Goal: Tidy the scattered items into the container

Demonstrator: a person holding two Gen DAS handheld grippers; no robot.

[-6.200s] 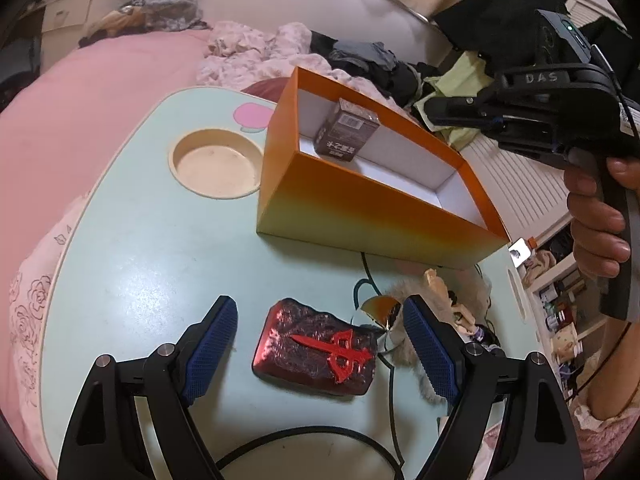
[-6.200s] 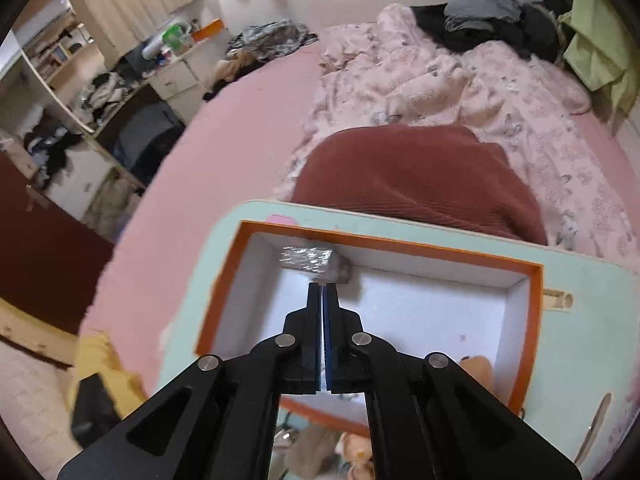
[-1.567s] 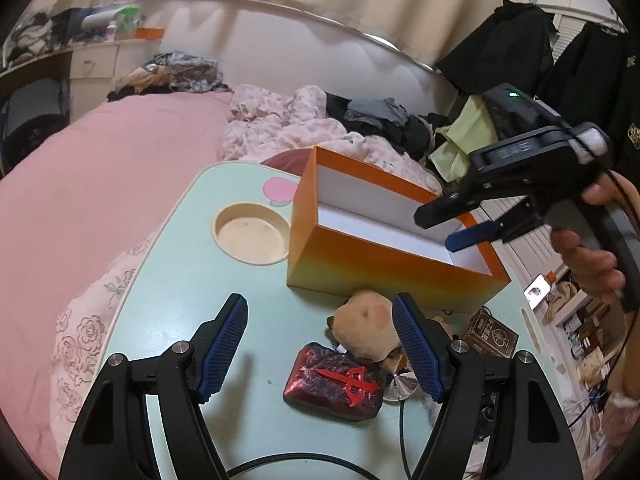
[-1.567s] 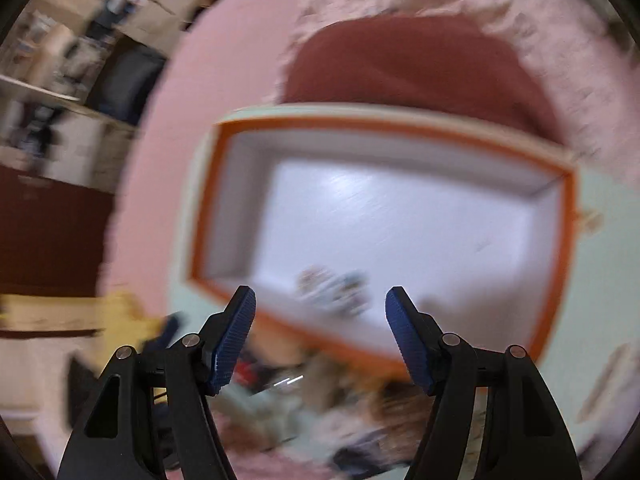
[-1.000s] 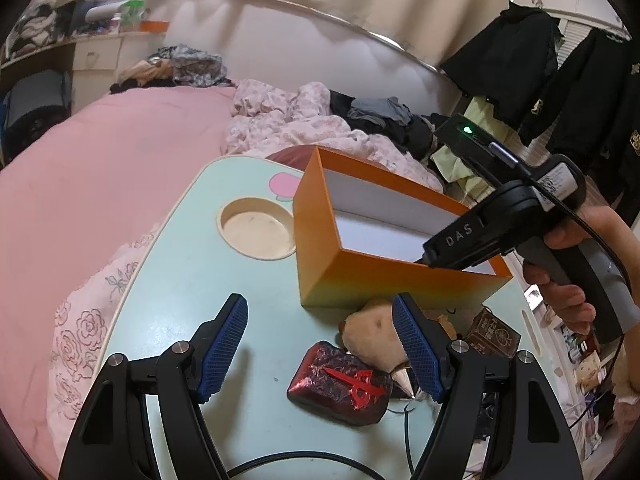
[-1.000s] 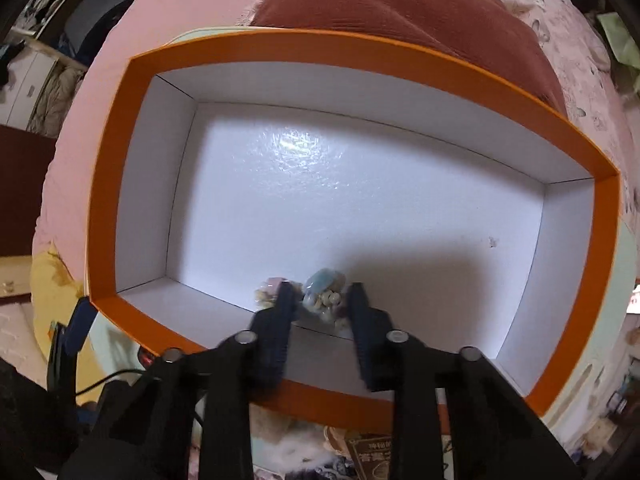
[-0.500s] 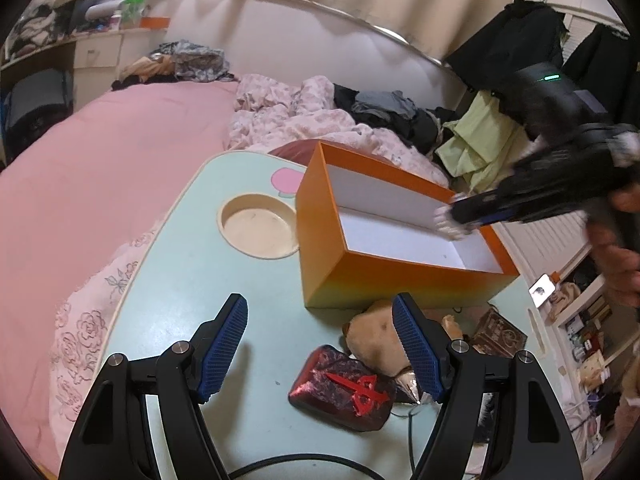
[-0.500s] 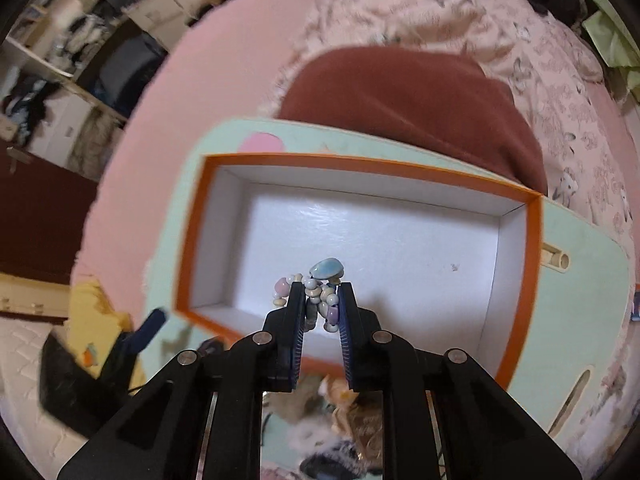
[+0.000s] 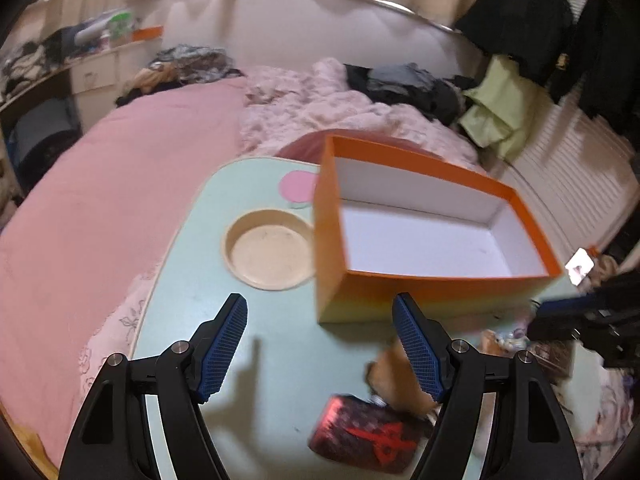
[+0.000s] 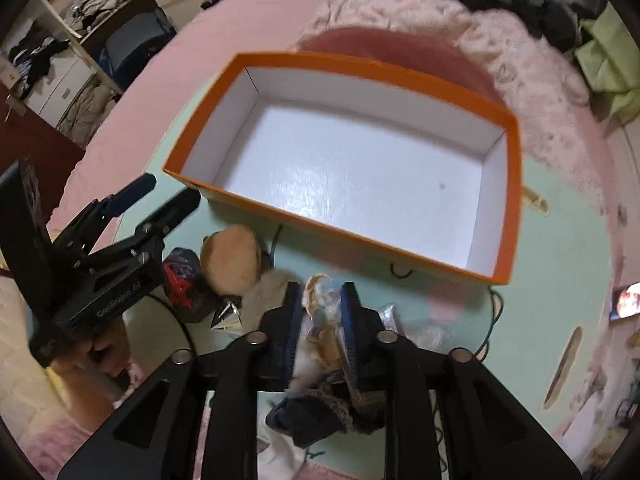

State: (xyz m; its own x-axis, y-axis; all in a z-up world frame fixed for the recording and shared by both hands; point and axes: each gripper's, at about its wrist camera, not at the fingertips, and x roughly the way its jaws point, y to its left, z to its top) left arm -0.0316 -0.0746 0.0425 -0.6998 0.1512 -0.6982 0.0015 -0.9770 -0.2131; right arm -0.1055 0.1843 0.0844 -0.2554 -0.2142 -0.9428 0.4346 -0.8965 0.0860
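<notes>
The landmark here is the orange cardboard box with white inside walls (image 9: 424, 236) (image 10: 360, 152), which stands open-topped on the pale mint-green lap table (image 9: 192, 280) (image 10: 552, 248); nothing shows on its white floor.

In the left wrist view, left of the box a round beige cup recess (image 9: 268, 256) is sunk into the table, just beside the box's short wall, with a pink patch beyond it. Nearer the camera than the box, the left gripper (image 9: 320, 344) hangs above the tabletop with its blue-padded fingers (image 9: 224, 344) spread wide and nothing between them. Below the box's near wall, a dark red foil-wrapped block with a red mark (image 9: 364, 444) (image 10: 182, 280) lies on the table, touching a tan plush toy (image 9: 396, 376) (image 10: 232, 258) just beside it. Right of these, off the box's near right corner, the black right gripper shows only as a blurred shape.

In the right wrist view, the left gripper (image 10: 160, 196) sits off the box's near left corner, held by a hand (image 10: 104, 352). A black cable (image 10: 400, 272) runs along the table under the box's near wall. Further right, in front of that wall, the right gripper (image 10: 322, 308) is clamped on a clear crinkly packet of small pale trinkets (image 10: 320, 320), which is outside the box, over a heap of soft items at the table's near edge.
</notes>
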